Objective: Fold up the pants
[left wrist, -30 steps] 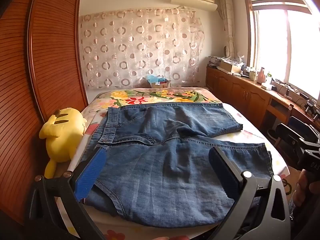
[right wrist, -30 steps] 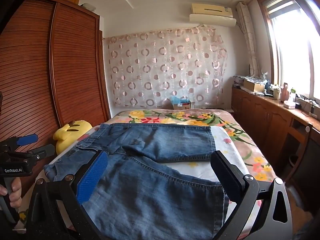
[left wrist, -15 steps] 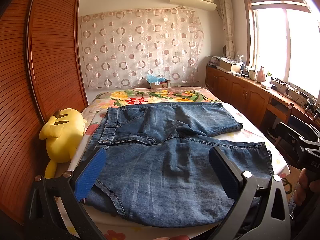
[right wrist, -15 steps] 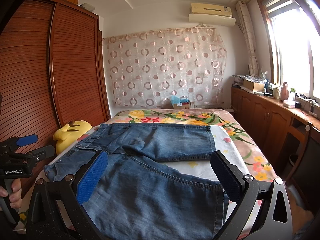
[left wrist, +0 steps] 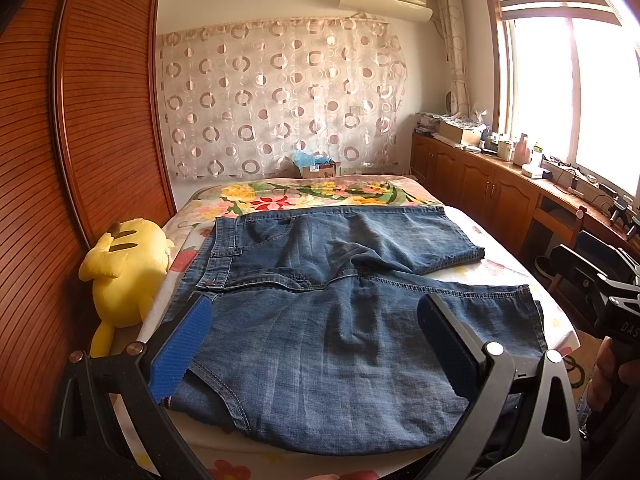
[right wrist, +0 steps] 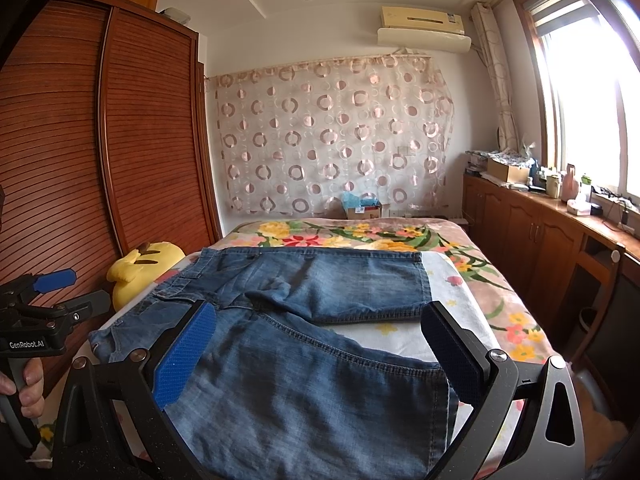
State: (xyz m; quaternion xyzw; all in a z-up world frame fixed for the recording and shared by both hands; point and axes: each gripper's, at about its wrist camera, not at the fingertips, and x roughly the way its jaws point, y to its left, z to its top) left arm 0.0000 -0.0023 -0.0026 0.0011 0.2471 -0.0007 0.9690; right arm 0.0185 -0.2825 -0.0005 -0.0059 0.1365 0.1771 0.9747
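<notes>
Blue denim pants point(left wrist: 320, 320) lie spread flat on the bed point(left wrist: 320, 192), waistband to the left and both legs running right in a V. My left gripper point(left wrist: 316, 344) hovers open over the near leg by the waistband end, nothing between its fingers. My right gripper point(right wrist: 320, 348) hovers open above the near leg's hem end of the same pants point(right wrist: 304, 380). Each gripper appears in the other's view: the right one point(left wrist: 600, 296) at the right edge, the left one point(right wrist: 48, 304) at the left edge, held by a hand.
A yellow plush toy point(left wrist: 124, 268) lies at the bed's left edge against the wooden wardrobe point(left wrist: 60, 160). A wooden cabinet counter point(left wrist: 500, 184) with clutter runs along the right under the window. A cardboard box point(left wrist: 316, 168) stands beyond the bed by the curtain.
</notes>
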